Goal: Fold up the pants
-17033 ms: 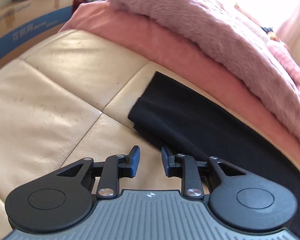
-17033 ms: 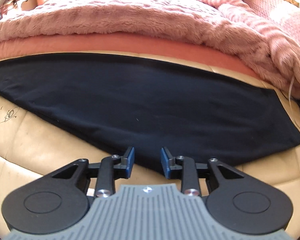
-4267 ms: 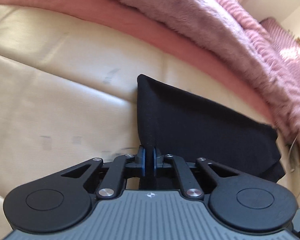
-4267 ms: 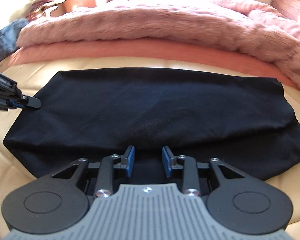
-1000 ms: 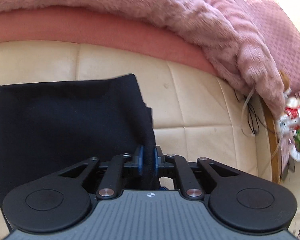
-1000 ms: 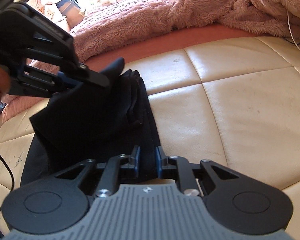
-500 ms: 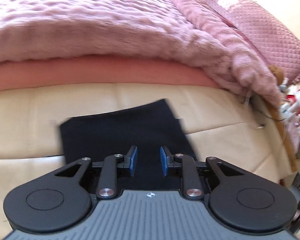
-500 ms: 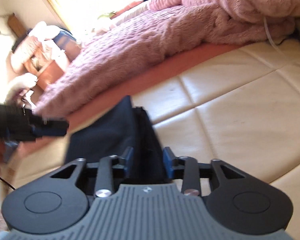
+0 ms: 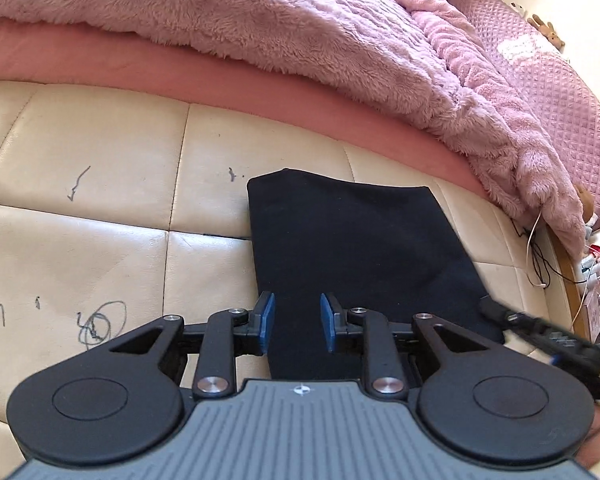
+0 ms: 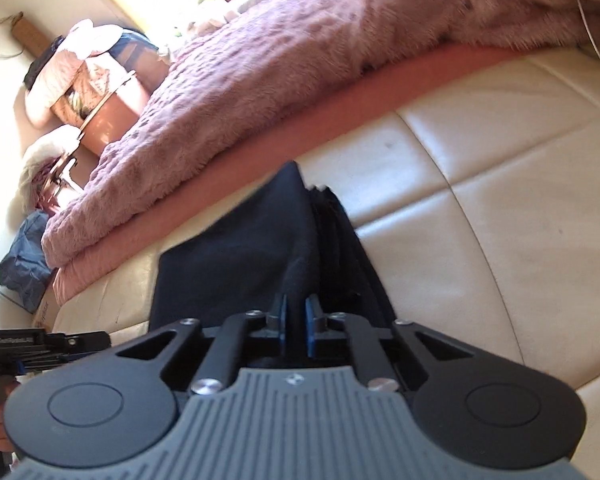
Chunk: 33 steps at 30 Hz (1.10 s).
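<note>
Right gripper (image 10: 295, 322) is clamping the folded black pants (image 9: 359, 248) edge; left gripper (image 9: 295, 322) is hovering with jaws apart, empty, over pants lying on cream bed surface (image 9: 100, 184).

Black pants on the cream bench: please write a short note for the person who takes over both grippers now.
Left gripper: open, empty, above the near edge of the pants.
Right gripper: shut on the pants' right edge, lifting it a little.
Pants: folded into a compact rectangle on the cream bench, beside the pink blanket.
Done: main folds.
Left: probably lay the pinched edge flat, then release.
</note>
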Motion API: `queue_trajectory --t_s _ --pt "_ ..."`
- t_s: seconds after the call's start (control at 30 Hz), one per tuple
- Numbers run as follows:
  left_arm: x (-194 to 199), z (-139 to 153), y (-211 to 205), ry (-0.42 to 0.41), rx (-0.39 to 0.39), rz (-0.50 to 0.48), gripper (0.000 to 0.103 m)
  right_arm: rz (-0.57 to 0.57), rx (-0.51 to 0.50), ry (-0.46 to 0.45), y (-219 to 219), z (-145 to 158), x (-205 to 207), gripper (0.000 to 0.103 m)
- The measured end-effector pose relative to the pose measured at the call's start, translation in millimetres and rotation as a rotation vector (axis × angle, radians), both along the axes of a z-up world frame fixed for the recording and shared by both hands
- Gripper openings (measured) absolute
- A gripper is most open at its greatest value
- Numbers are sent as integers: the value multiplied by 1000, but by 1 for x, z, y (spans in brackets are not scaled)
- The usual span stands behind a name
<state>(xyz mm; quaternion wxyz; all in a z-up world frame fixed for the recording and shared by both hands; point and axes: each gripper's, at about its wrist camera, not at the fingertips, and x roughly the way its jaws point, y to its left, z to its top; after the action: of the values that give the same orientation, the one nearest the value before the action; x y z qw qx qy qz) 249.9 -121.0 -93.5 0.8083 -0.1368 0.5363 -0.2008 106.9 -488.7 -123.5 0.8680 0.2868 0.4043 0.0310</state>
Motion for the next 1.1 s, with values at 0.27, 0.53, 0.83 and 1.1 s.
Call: queue_trajectory --t_s 0.27,0.53,0.83,1.1 --pt "0 -9 -12 -28 14 -60 27 -8 -133 -83 3 43 -23 3" --pt "23 -9 -44 -143 56 -104 20 -53 -139 52 -11 -22 -16 4" --pt "69 -48 -70 -163 152 -104 6 -91 -86 58 -19 -46 -24 11" --pt "76 -53 -87 -223 253 -142 6 -67 -116 63 -18 -43 -24 12"
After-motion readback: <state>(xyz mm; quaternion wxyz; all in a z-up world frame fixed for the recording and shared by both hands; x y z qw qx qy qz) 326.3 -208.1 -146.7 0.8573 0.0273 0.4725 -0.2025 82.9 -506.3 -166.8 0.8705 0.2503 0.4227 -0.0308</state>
